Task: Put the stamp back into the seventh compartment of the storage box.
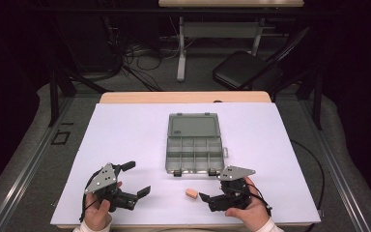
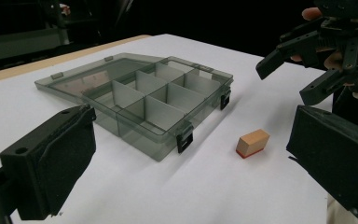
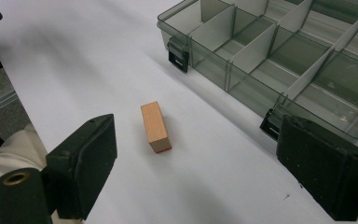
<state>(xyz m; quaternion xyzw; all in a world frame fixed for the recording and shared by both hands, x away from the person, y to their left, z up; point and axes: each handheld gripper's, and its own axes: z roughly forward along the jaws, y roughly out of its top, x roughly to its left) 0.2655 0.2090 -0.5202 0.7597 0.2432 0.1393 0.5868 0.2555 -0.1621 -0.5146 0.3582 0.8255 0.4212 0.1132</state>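
On the white sheet, a small wooden block [image 1: 191, 194] lies flat between the two grippers, just in front of the smoky plastic organizer box [image 1: 193, 148], whose lid's flipped open. Right gripper [image 1: 210, 192] sits close to the block, jaws spread wide, nothing in them. Left gripper [image 1: 136, 177] is gaping open too, farther off.

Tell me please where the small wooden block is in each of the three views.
High view: the wooden block lies low in the middle, just left of the right gripper.
Left gripper view: lower right of centre.
Right gripper view: centre, between the open jaws.
Shared landmark: the open compartment box beside it.
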